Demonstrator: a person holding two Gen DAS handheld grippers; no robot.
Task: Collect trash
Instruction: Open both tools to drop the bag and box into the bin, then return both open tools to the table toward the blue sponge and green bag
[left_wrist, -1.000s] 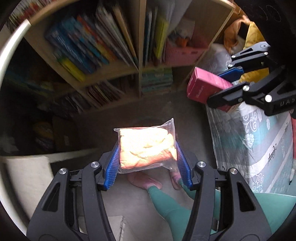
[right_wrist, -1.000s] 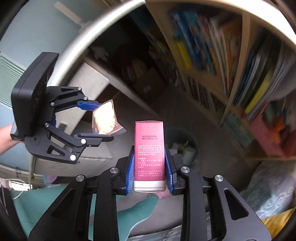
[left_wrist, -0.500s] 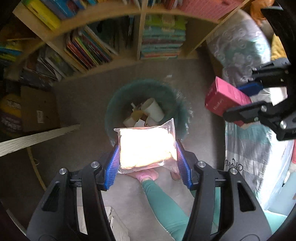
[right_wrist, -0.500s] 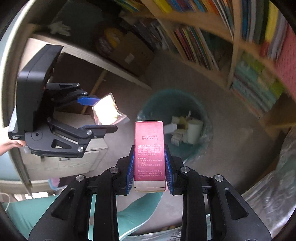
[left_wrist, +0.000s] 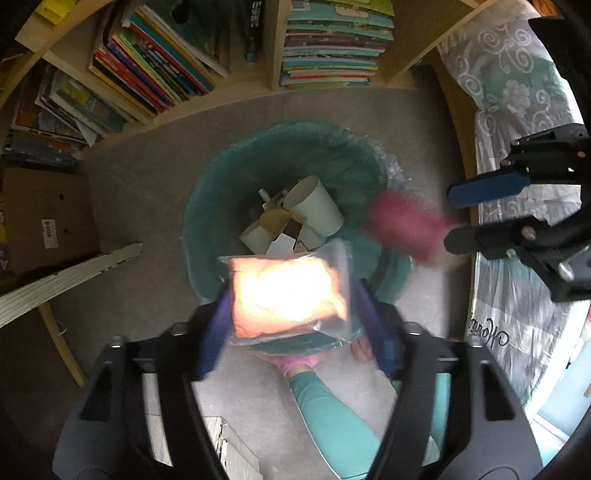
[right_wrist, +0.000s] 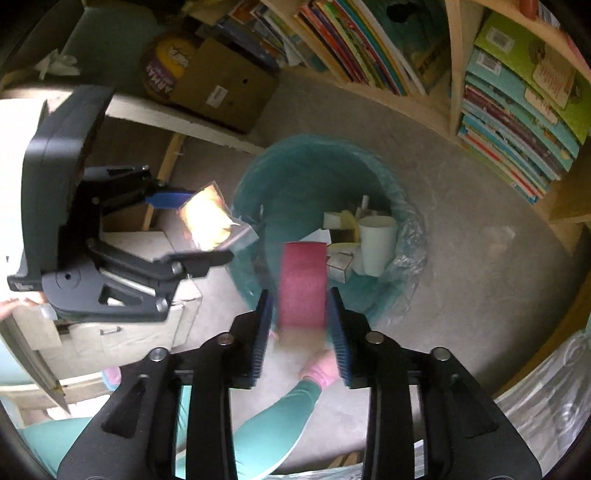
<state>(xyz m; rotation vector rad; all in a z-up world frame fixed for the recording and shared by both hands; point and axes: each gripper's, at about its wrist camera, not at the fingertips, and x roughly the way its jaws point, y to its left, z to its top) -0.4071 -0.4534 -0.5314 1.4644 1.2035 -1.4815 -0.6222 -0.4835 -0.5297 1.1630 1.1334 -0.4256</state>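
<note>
Left tongs (left_wrist: 291, 314) opening, clear snack bag (left_wrist: 288, 291) loose between pads; right tongs (right_wrist: 301, 325) opening, blurred pink box (right_wrist: 303, 284) slipping free, above teal bin (left_wrist: 221, 206), frame centre.

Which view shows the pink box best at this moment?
The right wrist view: the pink box sits centred between the right gripper's opening jaws, above the bin, gaps at both pads. In the left wrist view it is only a blurred pink smear.
</note>
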